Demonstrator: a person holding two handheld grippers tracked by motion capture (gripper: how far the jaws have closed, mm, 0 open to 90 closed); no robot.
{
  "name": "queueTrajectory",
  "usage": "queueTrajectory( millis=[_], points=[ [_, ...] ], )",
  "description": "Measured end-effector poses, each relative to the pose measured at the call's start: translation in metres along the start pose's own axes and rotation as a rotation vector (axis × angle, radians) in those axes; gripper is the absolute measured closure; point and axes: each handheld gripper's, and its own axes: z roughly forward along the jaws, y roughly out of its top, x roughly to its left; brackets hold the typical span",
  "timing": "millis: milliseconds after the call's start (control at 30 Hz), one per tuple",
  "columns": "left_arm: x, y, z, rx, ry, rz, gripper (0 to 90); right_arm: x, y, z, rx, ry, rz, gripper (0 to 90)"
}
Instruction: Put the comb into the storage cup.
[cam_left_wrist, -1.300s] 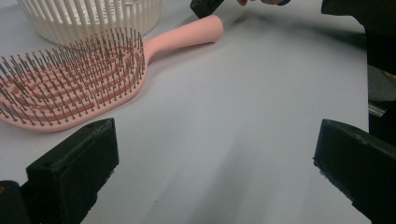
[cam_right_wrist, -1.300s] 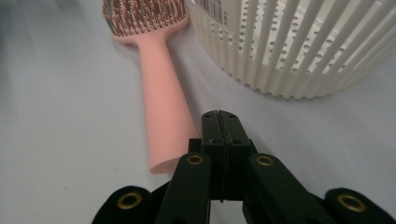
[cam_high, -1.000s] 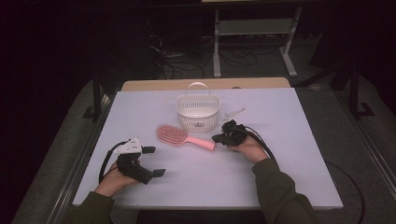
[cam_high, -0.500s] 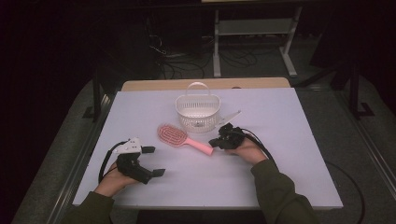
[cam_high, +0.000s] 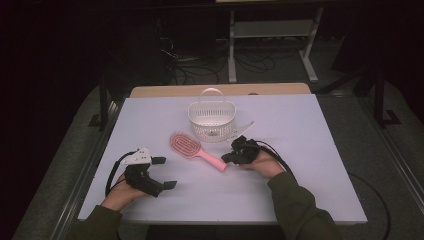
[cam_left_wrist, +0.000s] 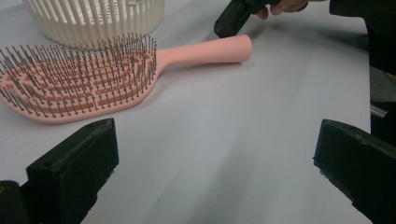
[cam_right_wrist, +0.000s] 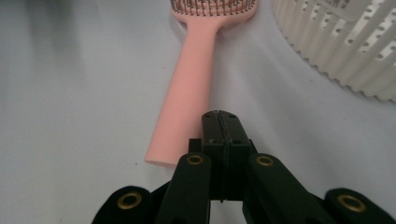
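A pink hairbrush (cam_high: 192, 149) lies bristles up in the middle of the white table (cam_high: 310, 150), its handle pointing right and toward me. My right gripper (cam_high: 226, 158) is shut, its tip low beside the end of the handle (cam_right_wrist: 189, 84), with nothing between the jaws (cam_right_wrist: 220, 123). My left gripper (cam_high: 166, 172) rests at the near left, open and holding nothing, aimed at the brush (cam_left_wrist: 79, 84). In the left gripper view the right gripper (cam_left_wrist: 231, 21) sits just beyond the handle's end.
A white slotted basket (cam_high: 200, 112) with an upright handle stands just behind the brush, close to the right gripper (cam_right_wrist: 345, 46). Past the table's far edge are a wooden strip (cam_high: 220, 90), cables and a metal frame on a dark floor.
The right gripper has edged a little left and nearer, toward the end of the brush handle. The left gripper and the brush have kept still.
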Motion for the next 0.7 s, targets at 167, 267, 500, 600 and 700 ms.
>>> queueTrajectory(
  millis=[167, 267, 500, 600, 700],
  points=[
    [0.000, 0.000, 0.000, 0.001, 0.002, -0.003, 0.0, 0.006, 0.001, 0.001, 0.015, 0.024, -0.024, 89.2],
    [0.000, 0.000, 0.000, 0.000, 0.002, -0.003, 0.0, 0.008, 0.001, 0.002, 0.018, 0.031, -0.023, 89.1],
    [0.001, 0.000, 0.000, 0.001, 0.003, -0.004, 0.0, 0.015, 0.003, 0.004, 0.031, 0.062, -0.050, 89.1],
    [0.001, 0.000, -0.001, 0.000, 0.004, -0.004, 0.0, 0.018, 0.004, 0.006, 0.035, 0.070, -0.058, 89.2],
    [0.001, -0.001, -0.001, 0.000, 0.002, -0.005, 0.0, 0.020, 0.004, 0.007, 0.038, 0.077, -0.063, 89.1]
  ],
)
